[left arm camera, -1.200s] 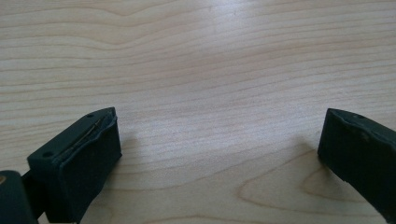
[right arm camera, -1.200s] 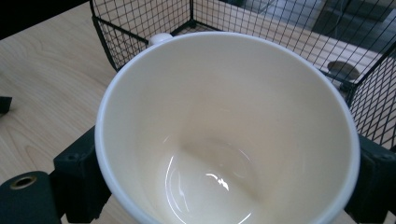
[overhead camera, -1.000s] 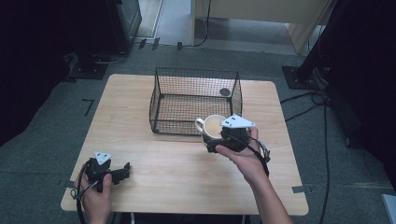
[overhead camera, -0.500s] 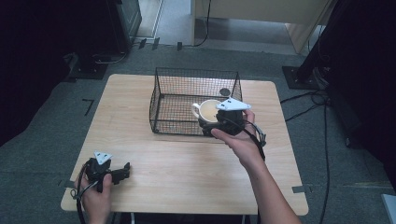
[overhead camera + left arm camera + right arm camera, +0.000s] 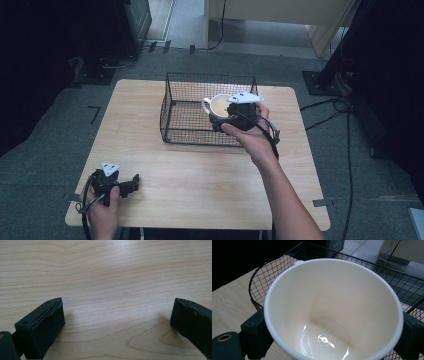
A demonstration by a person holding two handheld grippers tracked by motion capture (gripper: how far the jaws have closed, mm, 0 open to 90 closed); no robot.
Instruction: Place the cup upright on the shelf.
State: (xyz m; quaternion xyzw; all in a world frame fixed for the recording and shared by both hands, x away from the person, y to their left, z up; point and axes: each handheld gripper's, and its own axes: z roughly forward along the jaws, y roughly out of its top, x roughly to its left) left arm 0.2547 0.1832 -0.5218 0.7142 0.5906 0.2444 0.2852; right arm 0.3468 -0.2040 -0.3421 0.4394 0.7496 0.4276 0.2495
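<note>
The cream-white ceramic mug with a loop handle has moved: 1 s ago it was over the bare tabletop just outside the near right corner of the black wire-mesh basket; half a sec later it was crossing the near rim, and now it hangs above the basket's right half, inside the rim line, w/ the handle pointing left. The right gripper grips it across the body, one black jaw on either side of the wall, as the right gripper view shows, w/ the mug empty & upright. So the carry looks nearly done; what's left, prob., is lowering to the mesh floor & letting go. A small dark round item seen earlier in the far right corner is now hidden behind the hand. The left gripper hasn't budged: it rests on the light wooden table near the front left corner, jaws spread wide w/ nothing between.
</note>
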